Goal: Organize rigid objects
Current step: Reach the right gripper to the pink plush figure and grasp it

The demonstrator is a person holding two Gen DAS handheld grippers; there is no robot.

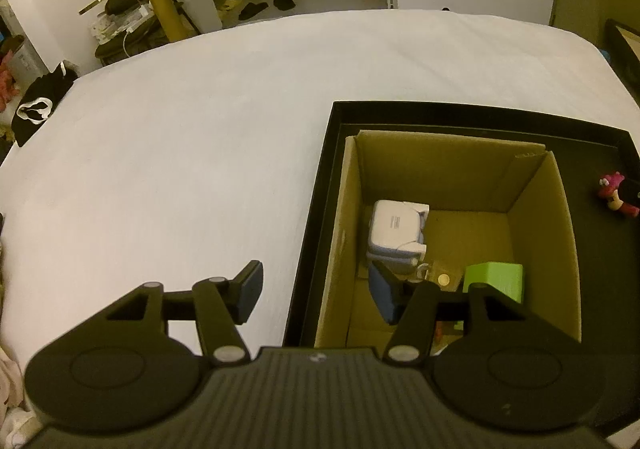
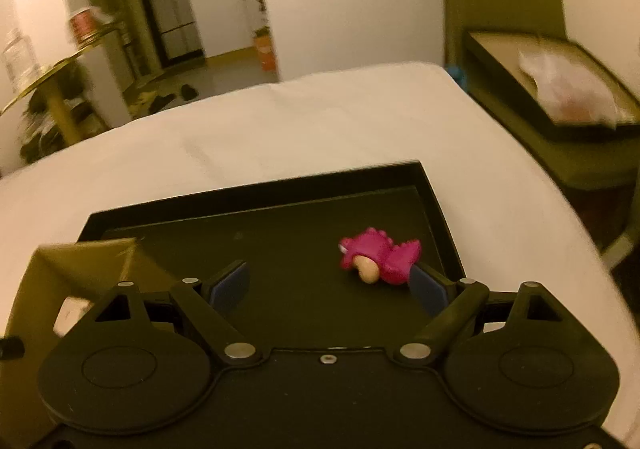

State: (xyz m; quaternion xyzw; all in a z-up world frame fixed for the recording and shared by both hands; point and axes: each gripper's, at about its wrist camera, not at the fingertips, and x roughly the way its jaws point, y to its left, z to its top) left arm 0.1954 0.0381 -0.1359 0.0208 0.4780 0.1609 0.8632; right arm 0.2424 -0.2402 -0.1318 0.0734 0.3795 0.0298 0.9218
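The right gripper [image 2: 330, 287] has its fingers spread wide and empty above the floor of the black tray [image 2: 440, 205]. The pink toy figure [image 2: 380, 259] lies on its side just beyond the right finger's blue pad, off to that side and not centred in the gap. If the fingers close from here, the likely fault is that one pad strikes the toy first and skids it across the smooth tray floor toward the rim, or pinches only a spiky edge so that it twists out on the lift. The view is blurred, so I cannot tell whether the pad already touches the toy.

The left gripper [image 1: 316, 293] also holds nothing; its fingers stand apart, one over the white bed [image 1: 200, 129], the other over the open cardboard box [image 1: 348, 209] standing in the tray. Inside lie a white device [image 1: 394, 229], a green block [image 1: 496, 277] and smaller items. A careless drop could land the toy on these, and a finger could catch the box wall and shift it.
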